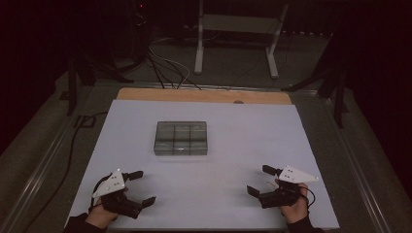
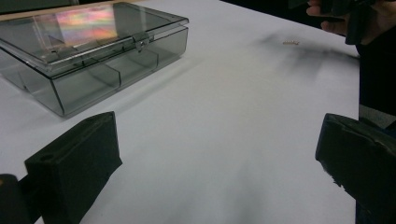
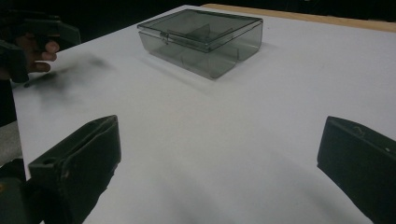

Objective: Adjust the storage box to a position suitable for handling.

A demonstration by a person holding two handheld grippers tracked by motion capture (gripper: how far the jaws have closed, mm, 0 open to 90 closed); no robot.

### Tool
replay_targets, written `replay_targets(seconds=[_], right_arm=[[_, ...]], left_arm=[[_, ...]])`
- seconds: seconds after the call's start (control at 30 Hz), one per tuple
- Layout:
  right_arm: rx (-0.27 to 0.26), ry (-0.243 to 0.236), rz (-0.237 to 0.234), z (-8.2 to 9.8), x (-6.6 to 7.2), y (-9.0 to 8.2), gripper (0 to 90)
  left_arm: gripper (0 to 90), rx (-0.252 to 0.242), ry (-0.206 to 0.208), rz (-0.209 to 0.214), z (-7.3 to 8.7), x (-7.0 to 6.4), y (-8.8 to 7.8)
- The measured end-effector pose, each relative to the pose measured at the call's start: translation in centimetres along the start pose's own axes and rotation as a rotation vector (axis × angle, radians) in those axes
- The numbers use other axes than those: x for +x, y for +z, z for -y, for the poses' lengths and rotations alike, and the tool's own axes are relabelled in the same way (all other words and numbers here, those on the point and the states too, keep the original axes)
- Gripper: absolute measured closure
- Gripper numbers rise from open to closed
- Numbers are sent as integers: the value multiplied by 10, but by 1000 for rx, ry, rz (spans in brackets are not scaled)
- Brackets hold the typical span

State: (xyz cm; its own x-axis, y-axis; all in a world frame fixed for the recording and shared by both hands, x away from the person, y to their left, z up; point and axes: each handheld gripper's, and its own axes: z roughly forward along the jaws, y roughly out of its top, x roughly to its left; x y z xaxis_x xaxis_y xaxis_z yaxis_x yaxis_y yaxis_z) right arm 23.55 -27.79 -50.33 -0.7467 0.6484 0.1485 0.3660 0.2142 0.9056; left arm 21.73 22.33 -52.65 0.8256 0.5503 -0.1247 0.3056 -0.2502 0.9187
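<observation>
High view, closed box (image 1: 180, 138) mid-table, left claw (image 1: 144, 186) well apart

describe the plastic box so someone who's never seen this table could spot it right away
On the white table top, look to the middle, a little toward the far wooden edge. There sits a flat clear smoky-grey box with a shut, latched lid and inner dividers. It stands alone, well ahead of both open claws.

The box (image 1: 180, 138) is smoky grey and see-through, its lid showing a rainbow sheen of pink, orange and green in the left gripper view. The surface (image 1: 228, 189) is plain white, with a tan wooden strip along its far edge. Both tongs, left (image 1: 138, 187) and right (image 1: 258, 180), are black with pale grey plates on top.
</observation>
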Motion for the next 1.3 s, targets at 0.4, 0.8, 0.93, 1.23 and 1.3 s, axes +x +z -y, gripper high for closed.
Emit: replay_targets(seconds=[0.4, 0.8, 0.93, 1.23, 1.3], right_arm=[[-10, 18, -27, -1, 4, 3, 0], [-24, -25, -49, -9, 10, 0, 0], [-14, -38, -25, -11, 13, 1, 0], [-80, -81, -9, -13, 17, -4, 0], [-137, -103, 6, -14, 16, -6, 0]], left_arm=[[8, 29, 28, 24, -5, -1, 0], [8, 36, 78, 70, -18, -12, -2], [8, 20, 72, 69, -26, -13, -2], [8, -25, 37, 70, -45, 0, -8], [8, -35, 31, 58, -52, 5, -10]])
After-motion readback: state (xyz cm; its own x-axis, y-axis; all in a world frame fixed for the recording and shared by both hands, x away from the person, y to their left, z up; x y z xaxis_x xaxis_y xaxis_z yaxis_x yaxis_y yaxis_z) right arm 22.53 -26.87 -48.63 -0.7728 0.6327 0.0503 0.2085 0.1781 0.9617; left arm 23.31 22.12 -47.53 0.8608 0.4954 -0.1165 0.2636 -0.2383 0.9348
